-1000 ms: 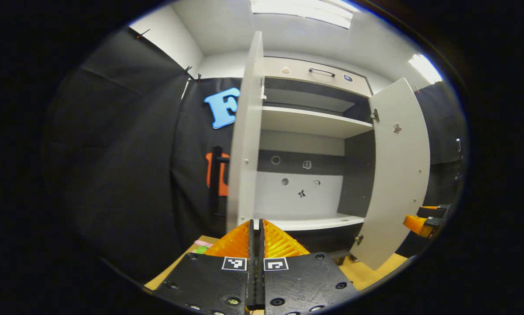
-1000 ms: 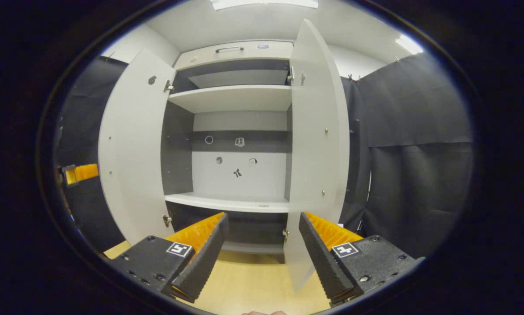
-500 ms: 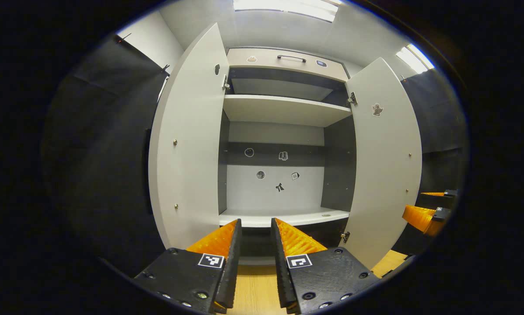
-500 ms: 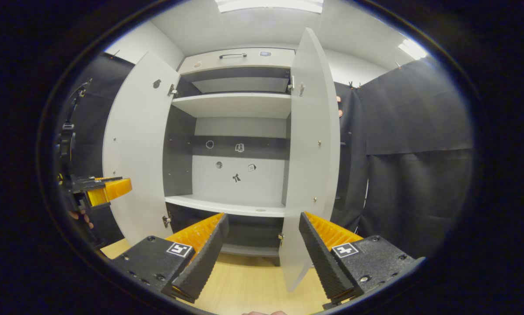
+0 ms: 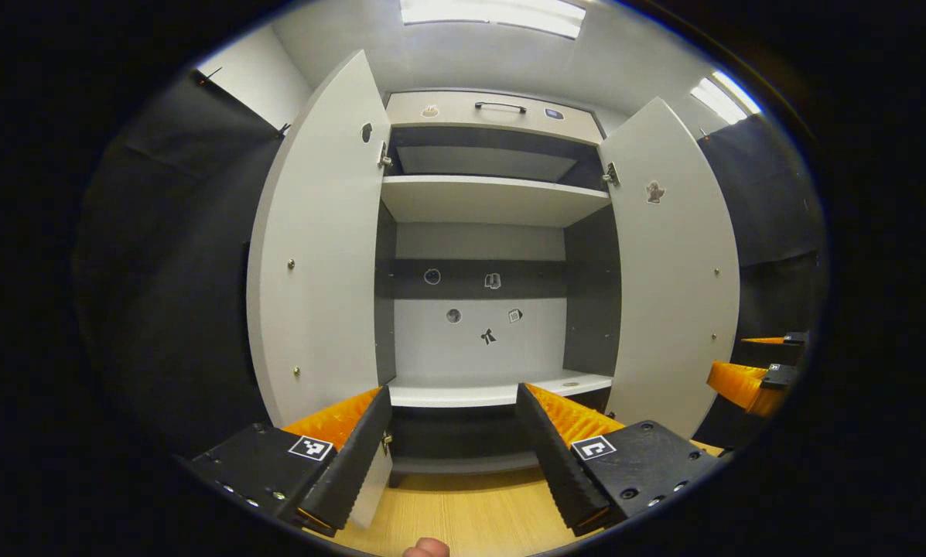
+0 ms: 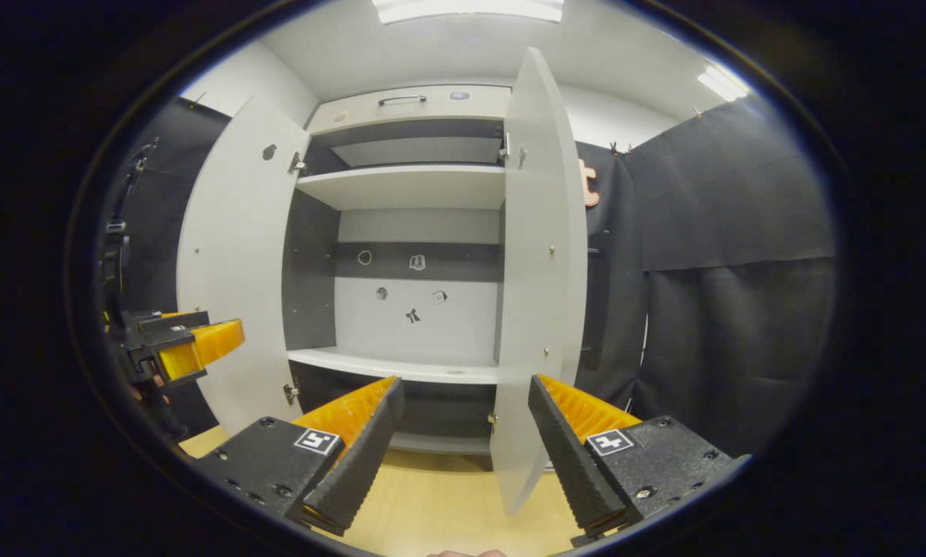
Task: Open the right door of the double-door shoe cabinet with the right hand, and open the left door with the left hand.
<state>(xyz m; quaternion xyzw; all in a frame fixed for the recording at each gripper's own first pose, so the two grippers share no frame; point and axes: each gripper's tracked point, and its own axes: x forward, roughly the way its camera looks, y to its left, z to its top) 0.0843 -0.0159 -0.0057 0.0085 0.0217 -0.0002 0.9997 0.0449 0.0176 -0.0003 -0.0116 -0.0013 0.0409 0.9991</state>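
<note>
The shoe cabinet stands with both doors swung out. In the left gripper view the left door (image 5: pixel 316 255) and the right door (image 5: pixel 675 271) flank bare shelves (image 5: pixel 493 197). My left gripper (image 5: pixel 451 452) is open, a little back from the cabinet, holding nothing. At that view's right edge my right gripper (image 5: pixel 753 379) shows. In the right gripper view the right door (image 6: pixel 544 263) is seen nearly edge-on and the left door (image 6: pixel 234 263) is angled out. My right gripper (image 6: pixel 463 437) is open in front of the right door's lower edge. My left gripper (image 6: pixel 192 344) shows at the left.
A drawer front with a dark handle (image 5: pixel 501 106) tops the cabinet. Small stickers (image 5: pixel 490 336) dot the back panel. Light wooden floor (image 5: pixel 463 518) lies below. Black cloth (image 6: pixel 733 271) hangs on both sides. A fingertip (image 5: pixel 425 548) shows at the bottom edge.
My left gripper has let go of the left door's edge, opened wide and swung to face the cabinet squarely. The left door stands wide open. The right gripper has barely moved.
</note>
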